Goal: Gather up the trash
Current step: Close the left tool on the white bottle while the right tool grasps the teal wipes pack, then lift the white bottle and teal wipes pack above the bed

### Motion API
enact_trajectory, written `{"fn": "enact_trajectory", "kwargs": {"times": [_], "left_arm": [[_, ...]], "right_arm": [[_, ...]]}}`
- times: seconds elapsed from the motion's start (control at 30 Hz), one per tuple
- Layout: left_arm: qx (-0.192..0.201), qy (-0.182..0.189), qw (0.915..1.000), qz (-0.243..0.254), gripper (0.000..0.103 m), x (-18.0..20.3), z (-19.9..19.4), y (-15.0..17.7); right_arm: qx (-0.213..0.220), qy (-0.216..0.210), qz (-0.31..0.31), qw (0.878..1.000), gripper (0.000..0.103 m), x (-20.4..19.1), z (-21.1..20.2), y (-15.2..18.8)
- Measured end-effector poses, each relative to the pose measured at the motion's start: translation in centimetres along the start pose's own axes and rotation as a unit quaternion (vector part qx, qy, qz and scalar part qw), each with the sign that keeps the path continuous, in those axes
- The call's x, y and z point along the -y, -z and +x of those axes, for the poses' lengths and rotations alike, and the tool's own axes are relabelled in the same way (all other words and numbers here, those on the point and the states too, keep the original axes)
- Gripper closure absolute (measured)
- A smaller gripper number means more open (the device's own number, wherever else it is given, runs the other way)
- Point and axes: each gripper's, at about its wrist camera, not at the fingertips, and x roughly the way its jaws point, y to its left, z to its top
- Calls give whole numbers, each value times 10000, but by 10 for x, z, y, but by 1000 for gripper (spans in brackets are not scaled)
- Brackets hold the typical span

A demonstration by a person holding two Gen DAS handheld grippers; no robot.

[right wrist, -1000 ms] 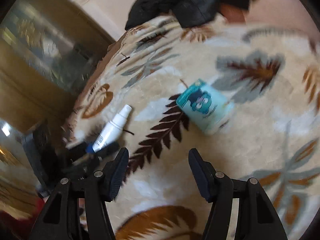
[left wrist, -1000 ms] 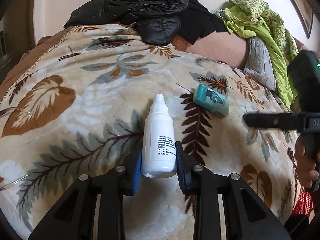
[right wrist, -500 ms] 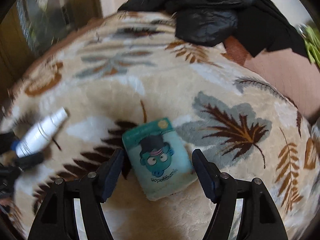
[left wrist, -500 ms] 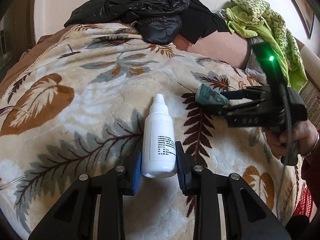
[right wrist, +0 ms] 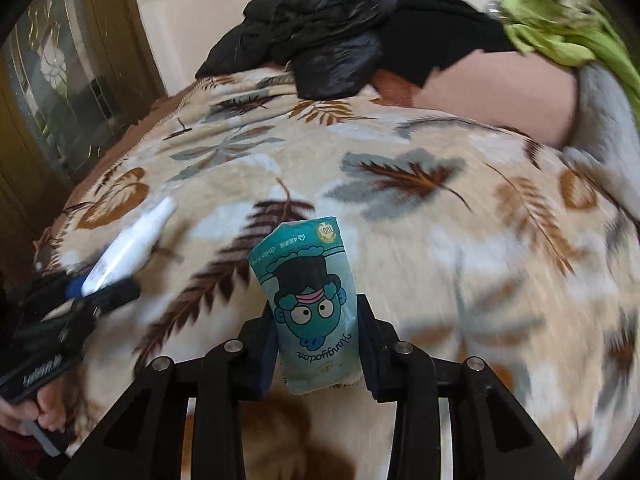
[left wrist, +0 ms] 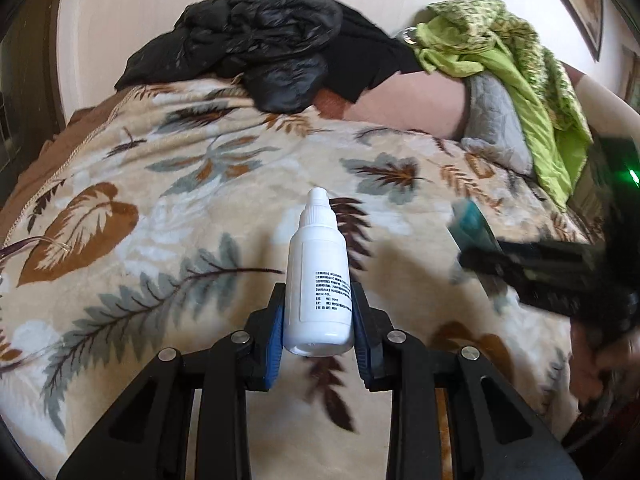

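A white dropper bottle (left wrist: 316,248) stands up between the blue pads of my left gripper (left wrist: 319,302), which is shut on its lower body above the leaf-patterned blanket (left wrist: 160,200). In the right wrist view a teal tissue pack (right wrist: 310,300) with a cartoon face sits between the pads of my right gripper (right wrist: 316,320). Its jaws are closing and both pads press on the pack, which looks squeezed and raised off the blanket. The left gripper (right wrist: 100,288) with the bottle (right wrist: 132,244) shows blurred at the left there. The right gripper (left wrist: 480,256) is a blur at the right of the left wrist view.
A black jacket (left wrist: 260,40) is heaped at the far end of the bed. Green cloth (left wrist: 500,52) and a grey pillow (left wrist: 496,128) lie at the far right. A wooden cabinet with glass (right wrist: 60,80) stands left of the bed.
The right gripper came over the teal pack, its jaws narrowed onto it, and the pack now stands upright off the blanket. The left gripper with the bottle shifted slightly.
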Motion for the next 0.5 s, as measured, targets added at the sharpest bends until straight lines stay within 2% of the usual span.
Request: {"fn": "enact_trajectory", "kwargs": {"times": [0.13,0.33,0.5], "left_arm": [[120,-9,9998,148,74,33,-19,12],[298,-60,9990,325,74,85,-46,38],[276,-243,9977,561,74,111,-55,60]], "right_arm": [[232,160,132,9995,65,2,-42,37],[430,203,585,9972,65,14,-84,83],[501,117,870,9949,65,24,-106,104]]}}
